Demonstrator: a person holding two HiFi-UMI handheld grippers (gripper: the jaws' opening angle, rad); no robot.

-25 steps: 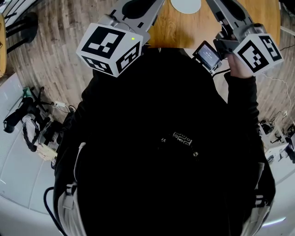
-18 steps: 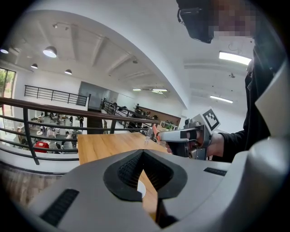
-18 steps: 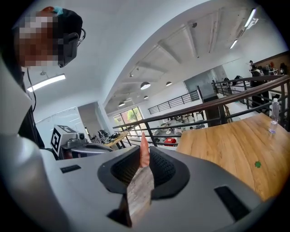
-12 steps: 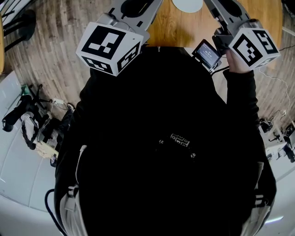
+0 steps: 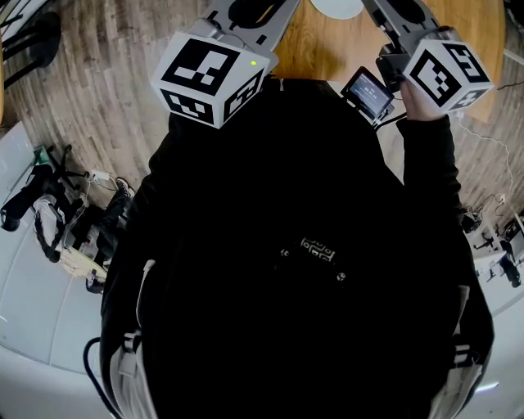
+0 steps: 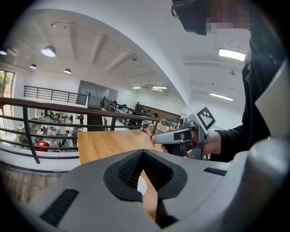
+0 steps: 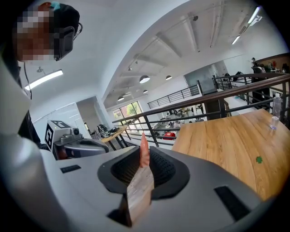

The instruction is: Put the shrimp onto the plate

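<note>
A pink-orange shrimp (image 7: 144,149) stands upright between the jaws of my right gripper (image 7: 144,156), which is shut on it. From the left gripper view, the same shrimp (image 6: 147,133) pokes out of the right gripper's tip, held in the air above the wooden table (image 6: 106,144). My left gripper (image 6: 143,153) has its jaws together with nothing in them. Part of the white plate (image 5: 332,7) shows at the top edge of the head view, between the two marker cubes (image 5: 214,78) (image 5: 449,72). Both grippers' tips are out of sight in that view.
The person's black torso (image 5: 303,245) fills most of the head view. The wooden table (image 7: 233,142) carries a small green bit (image 7: 258,159) and a clear bottle (image 7: 274,117). A railing (image 7: 204,102) runs behind it. Cables and gear (image 5: 61,221) lie on the floor at left.
The left gripper's marker cube has shifted a little to the right and up. The right cube has risen slightly. Both stay raised near the table's edge.
</note>
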